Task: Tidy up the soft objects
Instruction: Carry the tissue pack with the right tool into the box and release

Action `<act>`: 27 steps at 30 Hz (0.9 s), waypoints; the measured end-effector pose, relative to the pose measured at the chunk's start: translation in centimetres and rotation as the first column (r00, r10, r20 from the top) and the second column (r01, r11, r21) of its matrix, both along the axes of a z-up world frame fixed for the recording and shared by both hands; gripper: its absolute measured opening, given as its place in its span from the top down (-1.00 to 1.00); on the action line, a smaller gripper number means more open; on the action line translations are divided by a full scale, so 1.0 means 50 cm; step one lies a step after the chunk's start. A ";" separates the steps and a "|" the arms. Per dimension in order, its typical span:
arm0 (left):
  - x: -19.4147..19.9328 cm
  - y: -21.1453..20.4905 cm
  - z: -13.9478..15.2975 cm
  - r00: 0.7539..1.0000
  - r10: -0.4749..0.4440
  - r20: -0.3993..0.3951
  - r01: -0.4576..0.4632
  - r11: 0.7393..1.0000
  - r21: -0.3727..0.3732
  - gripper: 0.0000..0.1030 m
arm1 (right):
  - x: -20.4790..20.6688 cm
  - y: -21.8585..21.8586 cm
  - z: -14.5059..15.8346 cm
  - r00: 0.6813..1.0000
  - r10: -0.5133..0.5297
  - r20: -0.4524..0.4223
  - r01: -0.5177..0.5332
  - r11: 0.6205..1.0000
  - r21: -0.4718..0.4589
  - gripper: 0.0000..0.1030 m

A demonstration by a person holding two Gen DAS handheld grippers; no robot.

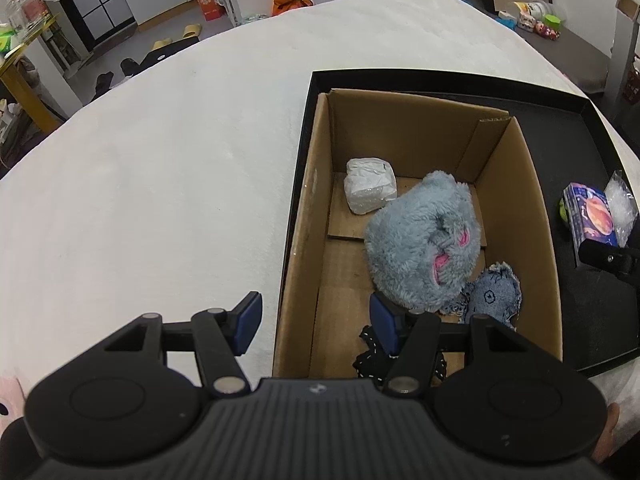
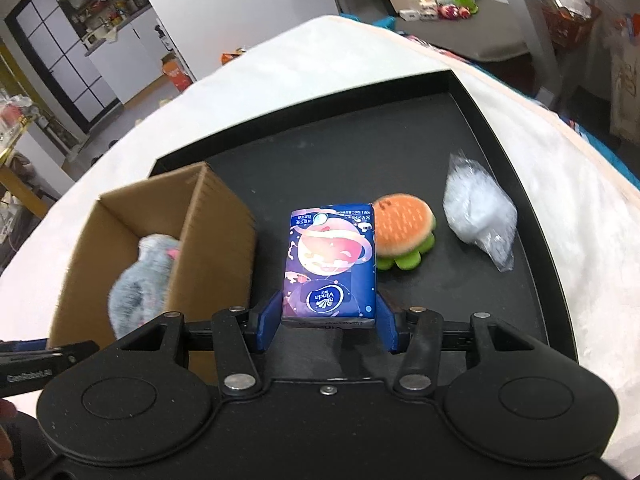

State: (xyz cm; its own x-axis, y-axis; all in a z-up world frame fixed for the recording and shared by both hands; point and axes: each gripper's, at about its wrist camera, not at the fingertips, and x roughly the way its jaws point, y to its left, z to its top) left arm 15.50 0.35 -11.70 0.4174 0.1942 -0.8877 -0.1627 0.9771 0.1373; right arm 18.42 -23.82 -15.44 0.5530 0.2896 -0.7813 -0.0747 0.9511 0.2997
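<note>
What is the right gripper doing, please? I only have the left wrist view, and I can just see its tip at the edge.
Observer: The right gripper has its fingers pressed on both sides of the blue tissue pack.
Operator: Thank you. Is anything hidden behind that pack?
Observer: Yes, an orange and green plush toy lies on the black tray, just beyond the pack's far right corner.

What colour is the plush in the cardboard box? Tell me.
Light blue-grey plush with pink patches; left wrist view.
</note>
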 end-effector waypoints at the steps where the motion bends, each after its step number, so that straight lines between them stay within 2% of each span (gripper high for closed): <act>1: 0.001 0.002 0.001 1.000 0.000 0.001 0.000 1.000 -0.003 -0.12 | 0.002 0.001 0.004 1.000 0.002 0.003 -0.002 1.000 0.001 0.05; 20: 0.006 0.033 -0.009 0.999 0.024 0.033 -0.023 0.999 -0.037 -0.12 | 0.014 0.069 0.088 0.997 0.048 0.059 -0.050 0.998 0.034 0.05; 27: 0.006 0.043 -0.018 0.999 0.029 0.043 -0.026 0.997 -0.069 0.00 | 0.021 0.108 0.106 0.995 0.071 0.074 -0.073 0.997 0.033 0.05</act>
State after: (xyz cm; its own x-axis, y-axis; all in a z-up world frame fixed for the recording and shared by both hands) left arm 15.81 2.52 -12.62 0.4519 0.1457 -0.8801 -0.1935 0.9791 0.0627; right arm 19.47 -18.40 -10.14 0.5849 0.3574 -0.7281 -0.1656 0.9314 0.3241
